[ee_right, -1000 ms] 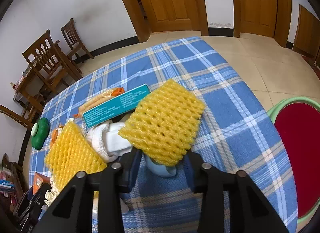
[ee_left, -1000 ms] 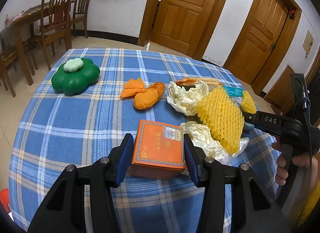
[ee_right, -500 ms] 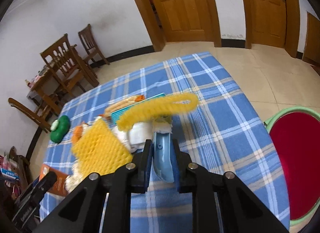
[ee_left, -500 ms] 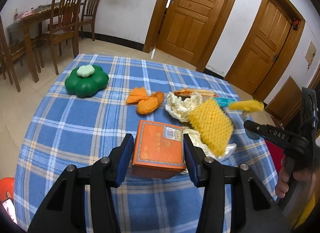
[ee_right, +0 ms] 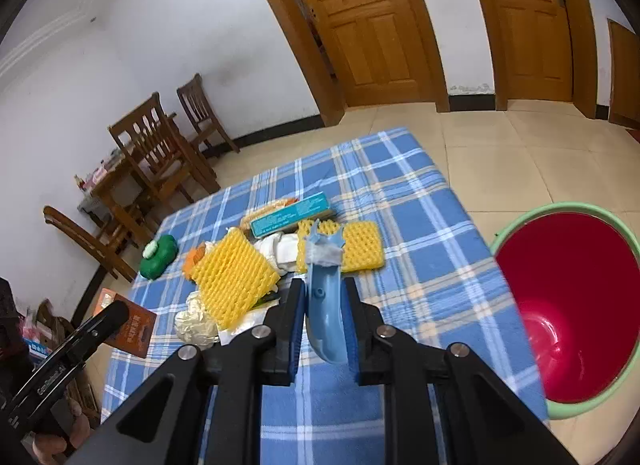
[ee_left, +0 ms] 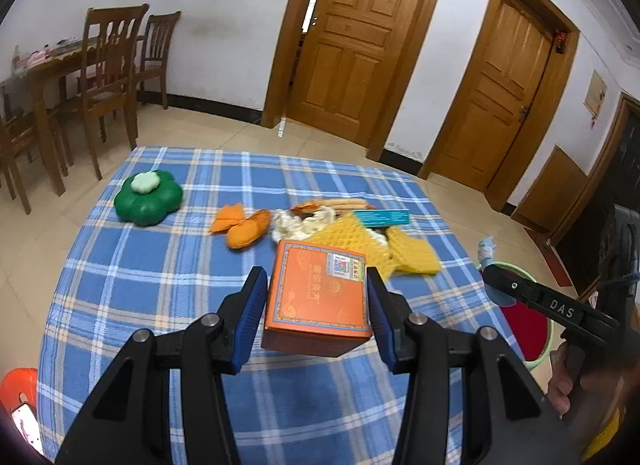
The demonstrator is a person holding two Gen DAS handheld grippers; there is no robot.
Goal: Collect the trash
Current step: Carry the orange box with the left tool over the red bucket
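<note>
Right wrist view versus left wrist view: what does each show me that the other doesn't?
Only the right wrist view shows the inside of the red bin and the blue plastic piece's full length between the right gripper's fingers. Only the left wrist view shows the orange box's printed top, held by the left gripper. Both show the yellow foam nets, teal box and green container.
</note>
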